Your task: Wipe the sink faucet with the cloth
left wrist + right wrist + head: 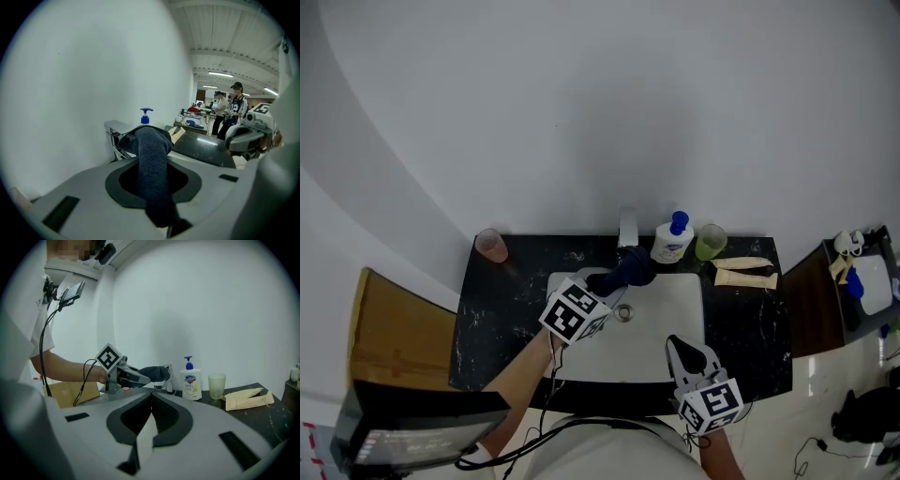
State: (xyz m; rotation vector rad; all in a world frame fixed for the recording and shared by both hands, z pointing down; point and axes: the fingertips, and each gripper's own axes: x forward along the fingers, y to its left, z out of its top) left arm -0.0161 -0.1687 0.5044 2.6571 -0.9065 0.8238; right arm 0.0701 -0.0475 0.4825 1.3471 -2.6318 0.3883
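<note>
A dark blue cloth (631, 269) hangs from my left gripper (607, 282), which is shut on it just in front of the chrome faucet (626, 228) at the back of the white sink (675, 309). In the left gripper view the cloth (152, 159) fills the gap between the jaws and its bunched end lies beside the faucet (114, 132). My right gripper (686, 356) hovers over the sink's front right part, shut with nothing in it. The right gripper view shows the left gripper (133, 376) holding the cloth (155, 373) against the faucet (168, 377).
On the black counter (502, 300) stand a pink cup (491, 246), a white soap bottle with a blue pump (672, 241), a green cup (710, 241) and a beige packet (745, 274). A cardboard box (394, 328) sits at the left. People stand in the far room (234, 105).
</note>
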